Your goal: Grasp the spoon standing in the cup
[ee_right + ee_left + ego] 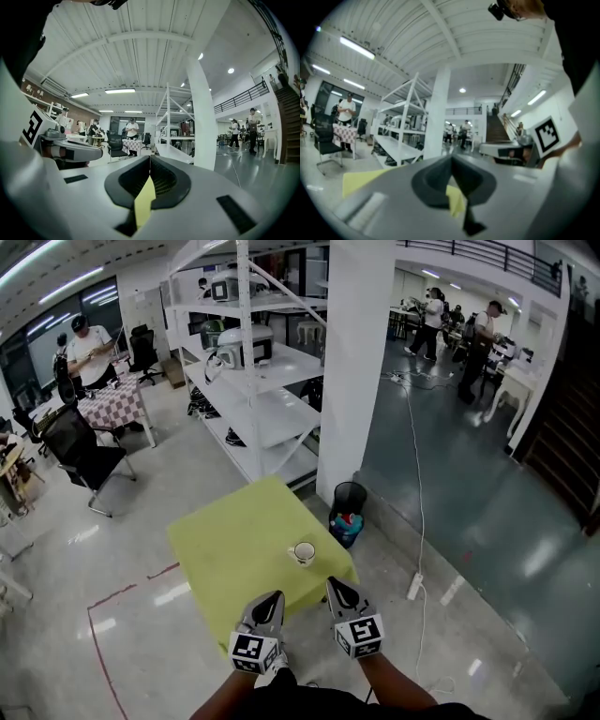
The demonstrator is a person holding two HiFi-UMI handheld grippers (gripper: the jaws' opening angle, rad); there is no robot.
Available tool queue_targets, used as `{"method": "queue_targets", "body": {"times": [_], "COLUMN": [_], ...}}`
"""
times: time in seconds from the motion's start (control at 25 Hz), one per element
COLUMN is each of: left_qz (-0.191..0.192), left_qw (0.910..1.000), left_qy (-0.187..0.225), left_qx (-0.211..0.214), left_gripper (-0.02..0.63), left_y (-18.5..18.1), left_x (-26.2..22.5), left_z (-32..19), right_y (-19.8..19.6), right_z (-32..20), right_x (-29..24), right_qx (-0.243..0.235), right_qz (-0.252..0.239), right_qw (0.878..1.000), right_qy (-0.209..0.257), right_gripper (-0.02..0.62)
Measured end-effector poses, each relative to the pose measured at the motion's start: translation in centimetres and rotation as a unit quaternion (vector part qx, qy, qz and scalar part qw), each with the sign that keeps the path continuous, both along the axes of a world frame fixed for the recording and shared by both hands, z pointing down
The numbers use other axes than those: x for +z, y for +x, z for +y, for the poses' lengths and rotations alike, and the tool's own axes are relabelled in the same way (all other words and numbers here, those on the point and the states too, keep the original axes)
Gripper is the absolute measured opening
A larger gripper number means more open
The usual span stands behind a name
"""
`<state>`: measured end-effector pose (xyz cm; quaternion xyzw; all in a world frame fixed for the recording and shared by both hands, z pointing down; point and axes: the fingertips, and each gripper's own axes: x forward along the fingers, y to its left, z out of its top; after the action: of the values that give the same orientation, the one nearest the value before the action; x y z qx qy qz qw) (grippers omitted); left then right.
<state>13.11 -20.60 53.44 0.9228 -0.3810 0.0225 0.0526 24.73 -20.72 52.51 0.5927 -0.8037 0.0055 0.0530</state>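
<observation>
A small white cup (303,552) stands near the right edge of the yellow-green table (234,554); the spoon in it is too small to make out. My left gripper (274,599) and right gripper (334,584) hover side by side over the table's near edge, both short of the cup. Each points forward and up. In the left gripper view the left gripper (452,158) has its jaws closed together with nothing between them. In the right gripper view the right gripper (150,158) is shut and empty too. Neither gripper view shows the cup.
A black waste bin (349,512) sits by the white pillar (361,362) just beyond the table. White shelving (253,381) stands behind. A power strip with its cable (415,585) lies on the floor at right. A black office chair (84,456) is at left; people stand far off.
</observation>
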Motion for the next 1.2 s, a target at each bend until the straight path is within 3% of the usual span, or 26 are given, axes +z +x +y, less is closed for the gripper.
{"method": "queue_targets", "body": {"times": [0.28, 0.56, 0.84, 1.2], "left_qz": [0.006, 0.001, 0.010, 0.014], "left_qw": [0.9999, 0.9998, 0.9996, 0.9987], "left_qy": [0.012, 0.018, 0.024, 0.031], "left_qx": [-0.003, -0.001, 0.010, 0.038], "left_gripper": [0.006, 0.006, 0.006, 0.006], "left_y": [-0.1, -1.2, -2.0, -1.7], "left_x": [-0.1, -0.8, -1.3, -1.4], "left_z": [-5.5, -10.6, -15.2, -17.4], "right_y": [-0.5, -2.3, -3.6, -3.6], "right_z": [-4.6, -9.4, -13.5, -15.9], "right_x": [-1.5, -2.9, -4.1, -2.7], "right_qx": [0.008, -0.007, -0.012, 0.000], "right_qz": [-0.001, -0.012, 0.015, 0.035], "right_qw": [1.000, 1.000, 0.999, 0.999], "right_qy": [0.025, 0.021, 0.025, 0.015], "right_gripper": [0.008, 0.008, 0.008, 0.008]}}
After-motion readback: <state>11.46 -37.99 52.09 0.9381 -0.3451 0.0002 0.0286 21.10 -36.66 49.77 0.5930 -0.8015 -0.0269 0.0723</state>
